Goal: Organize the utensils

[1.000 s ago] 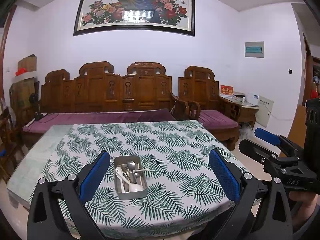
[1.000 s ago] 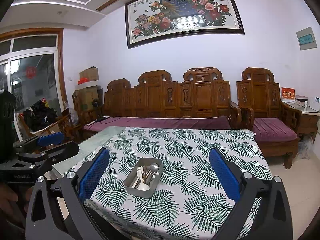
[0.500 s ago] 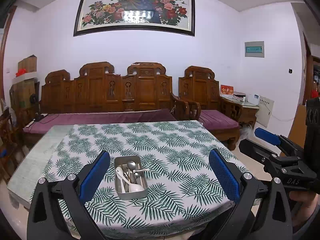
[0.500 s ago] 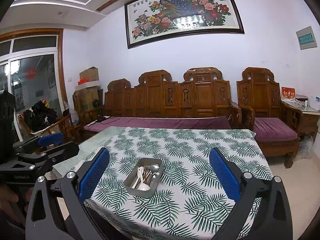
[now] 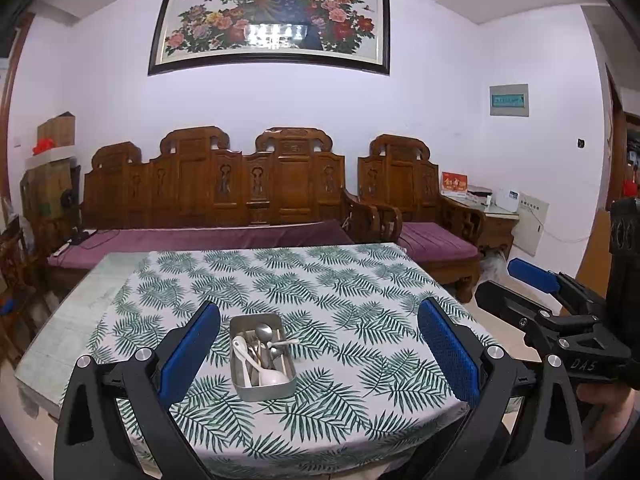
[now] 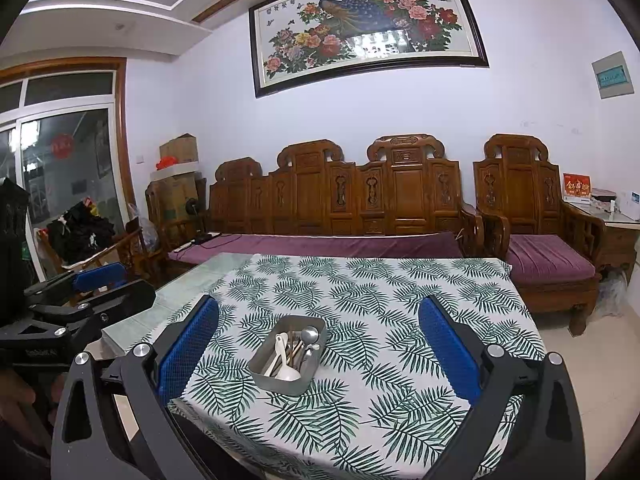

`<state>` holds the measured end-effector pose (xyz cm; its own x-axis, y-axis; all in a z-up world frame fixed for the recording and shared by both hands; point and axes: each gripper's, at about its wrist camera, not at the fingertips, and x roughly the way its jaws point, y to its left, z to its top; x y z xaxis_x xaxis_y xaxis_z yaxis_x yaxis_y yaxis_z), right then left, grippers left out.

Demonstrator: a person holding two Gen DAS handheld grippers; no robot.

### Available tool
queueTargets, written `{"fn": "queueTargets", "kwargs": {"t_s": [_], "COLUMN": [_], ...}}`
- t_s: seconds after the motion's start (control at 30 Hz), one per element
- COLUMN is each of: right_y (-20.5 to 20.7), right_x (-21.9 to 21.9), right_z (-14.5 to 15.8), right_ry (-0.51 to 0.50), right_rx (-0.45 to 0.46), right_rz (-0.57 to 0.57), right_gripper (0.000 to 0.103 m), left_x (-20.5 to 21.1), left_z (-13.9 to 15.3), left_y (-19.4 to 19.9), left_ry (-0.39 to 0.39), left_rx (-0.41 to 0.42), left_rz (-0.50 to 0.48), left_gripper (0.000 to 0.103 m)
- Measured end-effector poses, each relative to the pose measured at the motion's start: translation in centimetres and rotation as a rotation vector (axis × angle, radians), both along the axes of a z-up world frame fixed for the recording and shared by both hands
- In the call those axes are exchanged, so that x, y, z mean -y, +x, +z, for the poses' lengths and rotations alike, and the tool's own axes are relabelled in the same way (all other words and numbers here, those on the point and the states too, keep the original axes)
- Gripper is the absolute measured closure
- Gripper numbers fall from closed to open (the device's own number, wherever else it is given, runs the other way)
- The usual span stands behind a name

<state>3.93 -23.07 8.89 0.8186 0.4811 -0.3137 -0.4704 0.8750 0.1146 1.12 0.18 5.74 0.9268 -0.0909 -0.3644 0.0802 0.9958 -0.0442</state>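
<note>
Left wrist view: the left gripper (image 5: 318, 330) is spread wide and holds nothing, hanging short of the near edge of the table (image 5: 80, 320). The metal tray (image 5: 262, 390) sits on the leaf-print tablecloth (image 5: 340, 300) near that edge, left of centre. Inside it lie a white ceramic spoon (image 5: 268, 376) and a metal spoon (image 5: 264, 332); the other utensils overlap in a tangle and cannot be told apart. The right gripper (image 5: 532, 276) enters at the right, cut off by the frame, with the hand (image 5: 608, 404) behind it dim and only partly shown. In the right wrist view its own fingers (image 6: 448, 344) also stand wide apart and empty. The left gripper appears there at the left edge, half hidden in shadow. Far behind the table stands a carved wooden sofa (image 6: 340, 200). Against the pictures a second ago, nothing has clearly moved; both grippers stay put and the tray lies where it was.
</note>
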Motion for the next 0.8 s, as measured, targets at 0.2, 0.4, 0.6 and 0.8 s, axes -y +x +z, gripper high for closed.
{"fn": "queueTargets", "kwargs": {"t_s": [0.2, 0.4, 0.6, 0.8], "right_y": [0.00, -0.06, -0.05, -0.04], "right_x": [-0.11, -0.25, -0.22, -0.24], "right_z": [-0.02, -0.04, -0.05, -0.10], "right_ry": [0.001, 0.001, 0.002, 0.003], "right_rx": [-0.001, -0.001, -0.001, -0.002], "right_rz": [0.002, 0.001, 0.001, 0.001], "right_gripper": [0.002, 0.002, 0.002, 0.002], "left_x": [0.13, 0.21, 0.30, 0.36], "left_z": [0.05, -0.02, -0.11, -0.32], "left_y": [-0.33, -0.38, -0.34, -0.24], "left_ry": [0.000, -0.001, 0.000, 0.001], "left_rx": [0.003, 0.002, 0.001, -0.003], "left_rz": [0.000, 0.000, 0.001, -0.002], "left_gripper": [0.008, 0.008, 0.008, 0.008]}}
